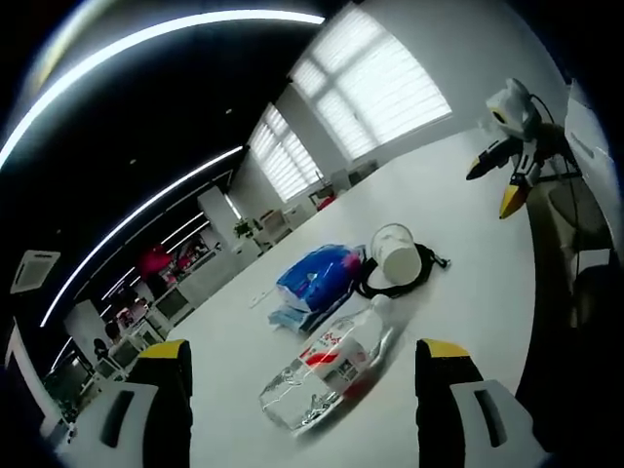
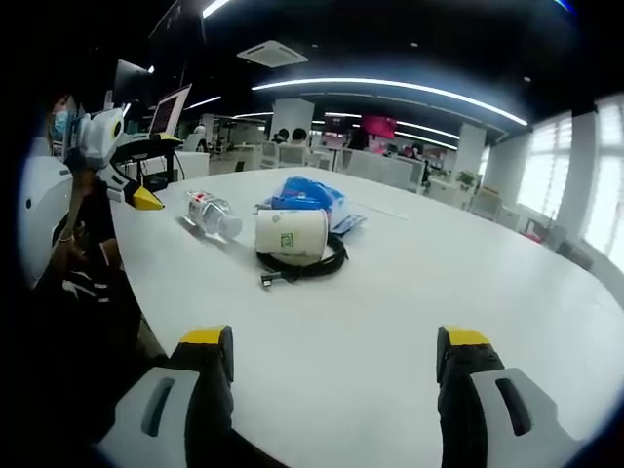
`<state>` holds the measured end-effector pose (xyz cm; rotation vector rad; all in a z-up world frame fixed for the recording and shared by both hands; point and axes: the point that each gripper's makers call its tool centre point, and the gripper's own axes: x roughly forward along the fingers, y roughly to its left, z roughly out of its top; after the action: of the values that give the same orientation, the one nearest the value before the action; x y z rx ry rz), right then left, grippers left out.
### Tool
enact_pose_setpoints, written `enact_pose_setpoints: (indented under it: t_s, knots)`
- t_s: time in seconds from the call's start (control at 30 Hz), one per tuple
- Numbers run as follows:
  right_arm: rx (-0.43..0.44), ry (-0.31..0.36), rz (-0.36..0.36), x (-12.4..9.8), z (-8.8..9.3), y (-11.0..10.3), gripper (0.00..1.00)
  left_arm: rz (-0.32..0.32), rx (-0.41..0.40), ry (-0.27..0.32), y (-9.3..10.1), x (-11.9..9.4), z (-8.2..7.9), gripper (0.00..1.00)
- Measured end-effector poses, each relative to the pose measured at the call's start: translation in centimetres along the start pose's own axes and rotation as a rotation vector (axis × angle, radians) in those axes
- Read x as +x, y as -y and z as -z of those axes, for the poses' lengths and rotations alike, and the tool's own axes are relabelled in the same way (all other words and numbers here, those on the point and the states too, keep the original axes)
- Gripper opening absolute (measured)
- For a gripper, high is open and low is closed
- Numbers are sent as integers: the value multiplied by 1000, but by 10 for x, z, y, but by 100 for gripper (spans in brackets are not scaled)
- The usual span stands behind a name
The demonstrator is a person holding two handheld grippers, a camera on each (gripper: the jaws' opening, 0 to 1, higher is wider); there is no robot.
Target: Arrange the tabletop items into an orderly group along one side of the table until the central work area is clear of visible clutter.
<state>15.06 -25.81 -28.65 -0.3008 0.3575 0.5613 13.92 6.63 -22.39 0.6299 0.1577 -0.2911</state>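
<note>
In the left gripper view, the left gripper is hovering with jaws spread wide, grasping nothing, its yellow-tipped fingers flanking a clear plastic water bottle lying on its side at lower centre on the white table. Beyond it, a blue plastic package is sitting just beside a tipped white paper cup ringed by a black coiled cable. In the right gripper view, the right gripper is likewise gaping, released, at the bottom of the frame, well apart from the cluster at upper left.
</note>
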Motion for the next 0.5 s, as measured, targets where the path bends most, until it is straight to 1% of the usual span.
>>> enact_pose_setpoints:
  t_s: [0.13, 0.33, 0.5]
  knots:
    - [-3, -5, 4, 0, 1, 1, 83, 7, 8, -7, 3, 2, 0, 95]
    - [1, -5, 9, -2, 1, 3, 82, 9, 4, 5, 5, 4, -3, 95]
    - [2, -8, 14, -3, 2, 5, 82, 14, 21, -1, 9, 7, -4, 94]
